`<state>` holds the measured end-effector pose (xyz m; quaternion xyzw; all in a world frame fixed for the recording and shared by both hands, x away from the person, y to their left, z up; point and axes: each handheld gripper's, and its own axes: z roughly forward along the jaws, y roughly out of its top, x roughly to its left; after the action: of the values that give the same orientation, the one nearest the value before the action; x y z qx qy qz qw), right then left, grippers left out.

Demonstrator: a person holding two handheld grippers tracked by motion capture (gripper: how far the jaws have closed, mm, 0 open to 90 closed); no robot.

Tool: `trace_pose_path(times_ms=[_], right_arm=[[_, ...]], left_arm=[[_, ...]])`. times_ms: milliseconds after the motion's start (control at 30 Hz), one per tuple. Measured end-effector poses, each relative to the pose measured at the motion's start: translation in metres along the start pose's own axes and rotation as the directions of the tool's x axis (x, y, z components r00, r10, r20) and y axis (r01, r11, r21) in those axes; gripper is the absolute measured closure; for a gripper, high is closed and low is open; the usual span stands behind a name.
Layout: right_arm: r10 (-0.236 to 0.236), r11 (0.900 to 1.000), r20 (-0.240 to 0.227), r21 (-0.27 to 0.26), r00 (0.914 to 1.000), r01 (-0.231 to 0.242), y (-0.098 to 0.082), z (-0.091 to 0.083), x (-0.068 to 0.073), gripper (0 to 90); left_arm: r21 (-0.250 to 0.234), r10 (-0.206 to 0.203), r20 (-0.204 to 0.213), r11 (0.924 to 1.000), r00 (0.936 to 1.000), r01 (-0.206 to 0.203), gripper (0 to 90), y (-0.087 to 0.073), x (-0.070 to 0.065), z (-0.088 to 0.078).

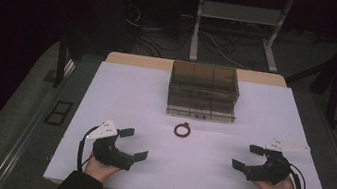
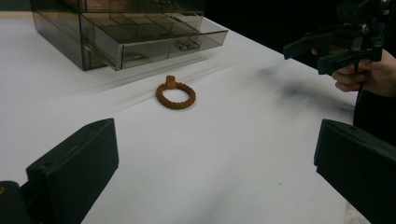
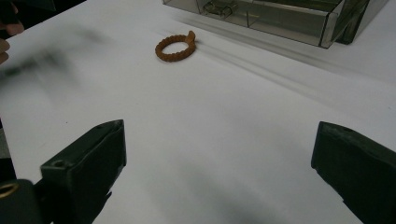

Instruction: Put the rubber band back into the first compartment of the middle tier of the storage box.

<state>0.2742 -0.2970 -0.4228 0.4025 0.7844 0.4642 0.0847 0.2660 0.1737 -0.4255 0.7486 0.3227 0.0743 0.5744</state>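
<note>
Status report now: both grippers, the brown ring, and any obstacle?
Left gripper and right gripper open, empty, resting near table edge. Ring flat between them, before drawer box. Nothing in the way.

Dim room, lit white surface point(image 1: 145, 101).
The surface is the one bright patch, with a strip of tan wood point(image 1: 136, 60) at its far edge. Grey floor point(image 1: 11, 116) lies on both sides. Beyond, a pale metal frame point(image 1: 237, 29) stands over tangled cables point(image 1: 164, 38); past that the room is dark.
</note>
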Motion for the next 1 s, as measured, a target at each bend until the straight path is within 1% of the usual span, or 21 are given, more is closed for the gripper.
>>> trace_pose_path(times_ms=[533,1000], right_arm=[[0.0,1.0,-0.01,0.011,0.9999,0.0,-0.0005,0.001,0.0013,2.6],[0.005,1.0,-0.015,0.016,0.9999,-0.004,-0.0008,-0.0005,0.0017,2.6]], left_arm=[[0.0,-0.003,0.005,1.0,1.0,0.003,0.0,0.0,-0.0002,0.0003],[0.014,0.0,0.001,0.9999,1.0,0.0,0.0,0.0012,-0.002,0.0001]])
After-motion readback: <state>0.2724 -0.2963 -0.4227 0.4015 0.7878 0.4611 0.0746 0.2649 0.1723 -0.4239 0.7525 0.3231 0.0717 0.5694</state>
